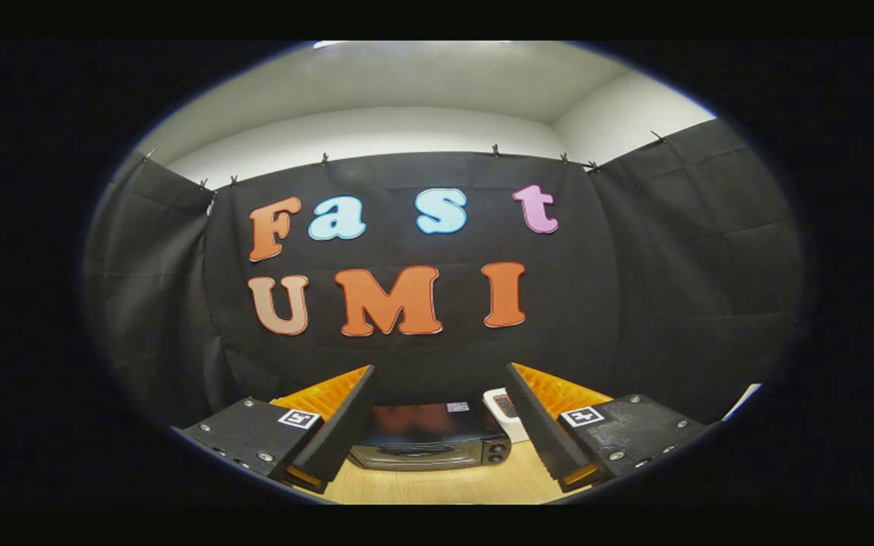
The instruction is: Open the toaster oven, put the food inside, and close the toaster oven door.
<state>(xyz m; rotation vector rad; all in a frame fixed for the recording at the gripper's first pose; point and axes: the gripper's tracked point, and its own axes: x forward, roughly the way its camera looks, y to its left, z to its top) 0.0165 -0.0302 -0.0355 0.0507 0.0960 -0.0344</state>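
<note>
A dark toaster oven (431,440) stands on the wooden table (437,485), against the black cloth wall, well beyond my fingers. Its door looks closed and two knobs (496,453) sit at its right end. My gripper (439,383) is held high above the table and stands open, with nothing between its fingers. The oven shows through the gap between the two fingers. Behind the right finger, beside the oven, lies a white object (504,409), partly hidden; I cannot tell what it is.
Black cloth walls close the booth at the back and on both sides. A pale edge (744,398) shows at the far right. Bare wood lies between the oven and my fingers.
</note>
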